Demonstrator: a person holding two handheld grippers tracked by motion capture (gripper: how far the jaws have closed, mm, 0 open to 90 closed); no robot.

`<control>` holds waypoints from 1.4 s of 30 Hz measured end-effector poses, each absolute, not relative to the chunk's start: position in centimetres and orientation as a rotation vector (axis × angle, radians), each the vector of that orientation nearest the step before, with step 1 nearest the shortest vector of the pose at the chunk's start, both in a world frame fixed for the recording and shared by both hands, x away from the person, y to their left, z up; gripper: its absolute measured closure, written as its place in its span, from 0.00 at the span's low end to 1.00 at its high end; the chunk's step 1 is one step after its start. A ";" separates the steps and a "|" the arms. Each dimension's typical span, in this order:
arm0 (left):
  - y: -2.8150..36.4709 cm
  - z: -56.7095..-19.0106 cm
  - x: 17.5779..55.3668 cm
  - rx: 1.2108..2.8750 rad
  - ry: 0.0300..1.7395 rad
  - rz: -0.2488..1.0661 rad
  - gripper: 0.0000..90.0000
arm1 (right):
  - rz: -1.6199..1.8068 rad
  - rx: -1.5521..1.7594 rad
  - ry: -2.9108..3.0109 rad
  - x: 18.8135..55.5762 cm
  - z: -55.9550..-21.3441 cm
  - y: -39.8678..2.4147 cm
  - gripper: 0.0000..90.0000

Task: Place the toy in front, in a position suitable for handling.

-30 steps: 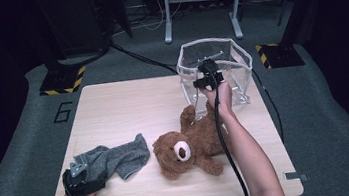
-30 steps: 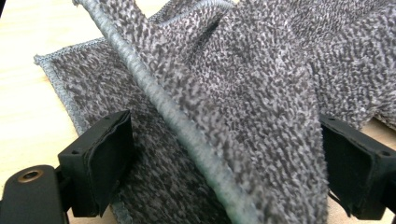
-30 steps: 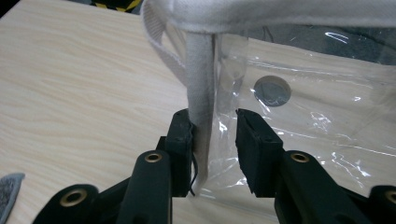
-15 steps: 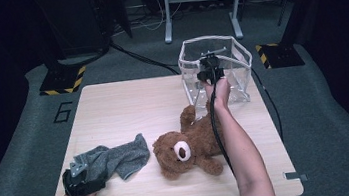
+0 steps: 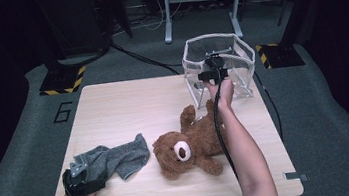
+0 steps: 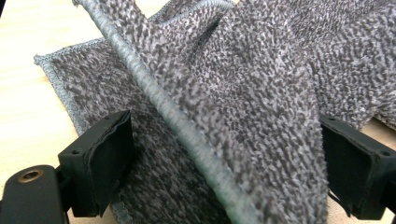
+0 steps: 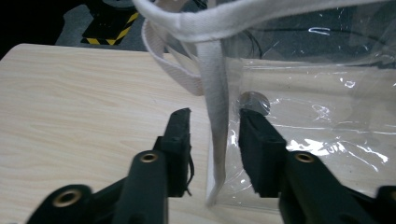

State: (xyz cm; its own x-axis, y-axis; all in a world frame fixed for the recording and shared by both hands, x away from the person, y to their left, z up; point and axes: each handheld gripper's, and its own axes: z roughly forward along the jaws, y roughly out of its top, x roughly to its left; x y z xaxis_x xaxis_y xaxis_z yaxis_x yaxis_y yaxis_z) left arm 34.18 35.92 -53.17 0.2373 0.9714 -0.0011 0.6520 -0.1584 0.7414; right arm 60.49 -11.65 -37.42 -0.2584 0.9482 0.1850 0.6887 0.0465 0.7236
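Bag [image 5: 239, 65] clear, white-trimmed; right fingers [image 7: 212, 140] just opened, straddling edge strap; left fingers [image 6: 219, 168] apart around towel [image 6: 243, 84].

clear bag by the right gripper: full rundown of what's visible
The clear bag is soft see-through plastic edged in white fabric tape, standing open at the table's far right corner. A white strap hangs from its rim down the near corner. The right gripper straddles that edge; its jaws have just been opening, with the strap between them, pads not pressing. A small dark round disc sits on the wall. It looks empty. The teddy bear lies just in front.
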 end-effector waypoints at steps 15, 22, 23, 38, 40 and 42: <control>35.9 -53.2 34.2 1.890 1.484 0.658 0.12 | 1.143 1.444 2.118 53.6 -35.3 -15.1 0.26; 35.9 -53.2 34.2 1.890 1.484 0.657 0.12 | 1.138 1.387 2.147 50.6 -35.6 -16.2 0.20; 35.9 -53.2 34.2 1.890 1.485 0.658 0.12 | 1.139 1.387 2.153 50.2 -35.6 -16.3 0.19; 35.9 -53.2 34.2 1.889 1.485 0.655 0.12 | 1.096 1.315 2.210 44.8 -36.9 -17.1 0.09; 35.9 -53.2 34.2 1.890 1.485 0.655 0.12 | 1.090 1.312 2.209 44.1 -37.2 -17.3 0.09; 35.9 -53.2 34.2 1.890 1.485 0.655 0.12 | 1.085 1.316 2.203 43.4 -37.5 -17.5 0.09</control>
State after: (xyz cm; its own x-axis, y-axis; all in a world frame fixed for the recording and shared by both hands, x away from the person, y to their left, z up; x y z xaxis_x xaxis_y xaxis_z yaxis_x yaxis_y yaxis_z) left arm 34.18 35.92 -53.16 0.2374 0.9714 -0.0029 0.6529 -0.1574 0.7409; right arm 43.44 -17.53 -37.52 -0.5054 0.8591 0.0811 0.5880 0.2740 0.7611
